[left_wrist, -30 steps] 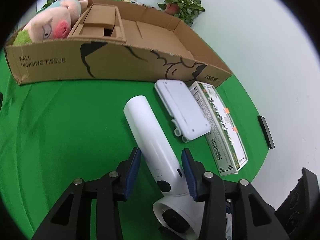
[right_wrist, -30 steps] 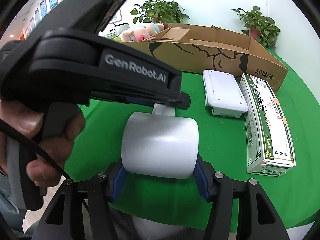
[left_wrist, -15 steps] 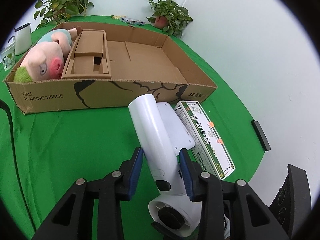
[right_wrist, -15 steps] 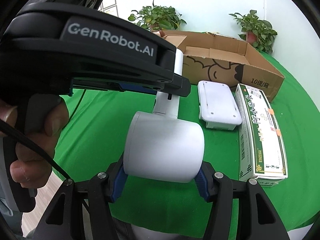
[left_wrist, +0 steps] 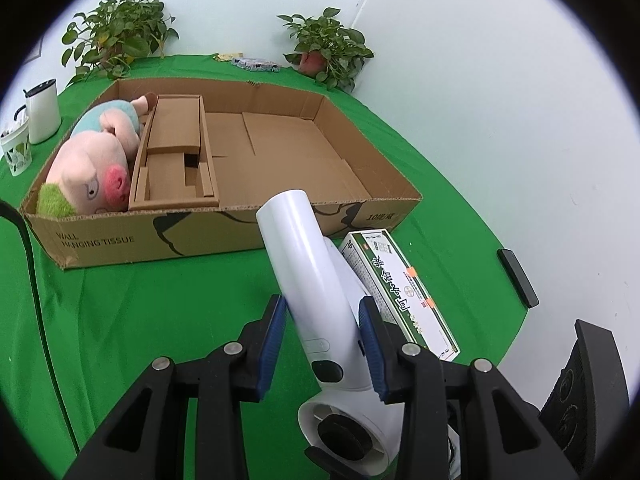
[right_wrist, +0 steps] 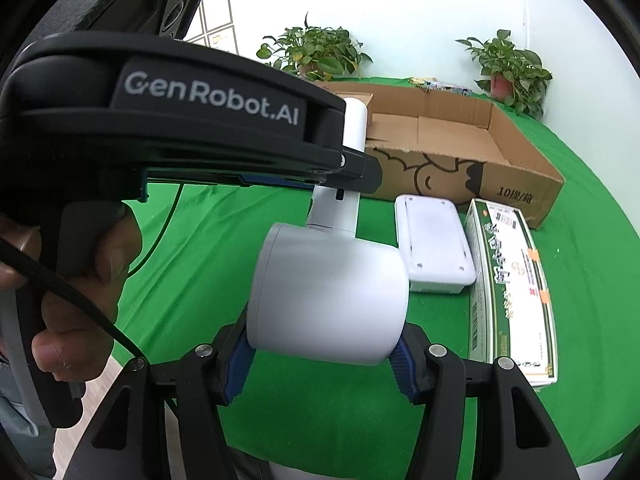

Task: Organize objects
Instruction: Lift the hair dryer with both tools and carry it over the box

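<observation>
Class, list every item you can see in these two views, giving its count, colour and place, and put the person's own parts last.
hair dryer: 1, white, lifted above the cloth, held at handle and head
cardboard box: 1, brown, open, on the green cloth
plush pig: 1, pink, in the box's left end
cardboard insert: 1, brown, beside the pig
white case: 1, on the cloth before the box
green-and-white carton: 1, right of the case
potted plants: 2, green, far edge
cups: 2, white, far left
left hand-held gripper: 1, black, blue pads, on the handle
right hand-held gripper: 1, same, on the head
hand: 1, gripping the left one
</observation>
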A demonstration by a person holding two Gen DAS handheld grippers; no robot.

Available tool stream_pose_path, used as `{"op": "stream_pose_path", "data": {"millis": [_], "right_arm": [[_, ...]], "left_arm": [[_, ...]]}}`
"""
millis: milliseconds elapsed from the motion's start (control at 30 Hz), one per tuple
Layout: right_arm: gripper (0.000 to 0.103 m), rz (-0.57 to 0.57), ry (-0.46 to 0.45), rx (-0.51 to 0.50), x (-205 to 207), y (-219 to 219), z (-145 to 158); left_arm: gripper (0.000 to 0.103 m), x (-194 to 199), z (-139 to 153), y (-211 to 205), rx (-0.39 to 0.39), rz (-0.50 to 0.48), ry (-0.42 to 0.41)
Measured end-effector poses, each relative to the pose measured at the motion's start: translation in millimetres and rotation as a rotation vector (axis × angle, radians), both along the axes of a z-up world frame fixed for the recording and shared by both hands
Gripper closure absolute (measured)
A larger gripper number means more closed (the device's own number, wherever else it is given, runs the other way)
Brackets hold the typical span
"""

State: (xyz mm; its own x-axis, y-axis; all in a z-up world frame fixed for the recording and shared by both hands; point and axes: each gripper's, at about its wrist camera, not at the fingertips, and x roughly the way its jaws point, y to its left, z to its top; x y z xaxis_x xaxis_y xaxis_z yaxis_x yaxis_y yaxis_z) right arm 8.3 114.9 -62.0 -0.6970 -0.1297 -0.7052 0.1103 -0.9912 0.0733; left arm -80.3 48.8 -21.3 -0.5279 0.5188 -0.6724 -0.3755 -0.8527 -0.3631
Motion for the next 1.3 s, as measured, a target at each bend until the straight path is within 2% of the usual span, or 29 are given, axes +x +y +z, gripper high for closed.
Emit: {"op": "stream_pose_path", "data": {"millis": [733,1300], "right_arm": [[0.047,-0.005,0.034,-0.013,-40.5,-0.7,35.4],[0.047,-0.016,0.08,0.004,-90.3,9.9,67.7]], "left_arm": [[0.067,-26.4,38.1,-9.0,0.004,0.011,0.074],[0.067,-76.1,66.7,-5.0,0.002,-0.002,0.117]]}}
